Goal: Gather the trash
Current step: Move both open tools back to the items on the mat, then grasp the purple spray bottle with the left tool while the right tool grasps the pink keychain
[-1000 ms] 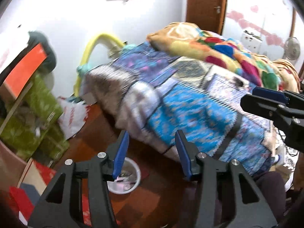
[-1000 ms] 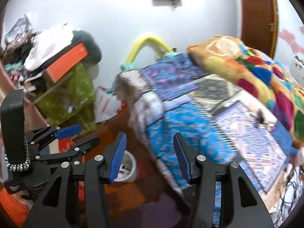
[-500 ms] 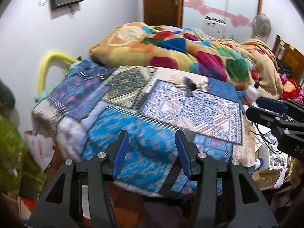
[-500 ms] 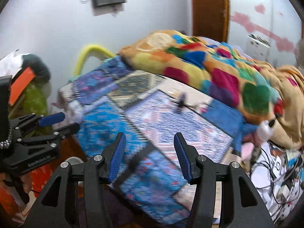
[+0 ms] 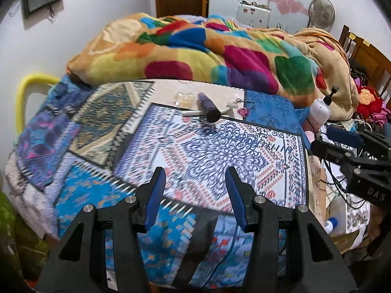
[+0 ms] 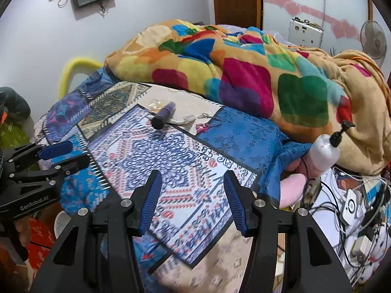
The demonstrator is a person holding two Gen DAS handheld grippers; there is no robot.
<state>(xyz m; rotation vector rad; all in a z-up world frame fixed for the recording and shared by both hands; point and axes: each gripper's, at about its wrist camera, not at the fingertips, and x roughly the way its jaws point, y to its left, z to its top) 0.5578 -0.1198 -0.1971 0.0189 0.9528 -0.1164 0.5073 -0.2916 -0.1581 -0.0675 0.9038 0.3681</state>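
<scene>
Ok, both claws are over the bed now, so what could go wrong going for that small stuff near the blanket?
1. The dark tube lies on its side on soft bedding; a nudge may roll it.
2. The clear wrapper lies flat and crumpled, so a claw may pinch bedcover instead.
3. The pink trinket sits beside the litter and may be no trash; it could get swept up. Both the left claw and right claw are open and empty.

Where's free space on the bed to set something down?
Free: patterned spread between the grippers and the purple tube; also the blue patch below the blanket. Crowded: scraps around the tube, and cables beside the pump bottle.
</scene>
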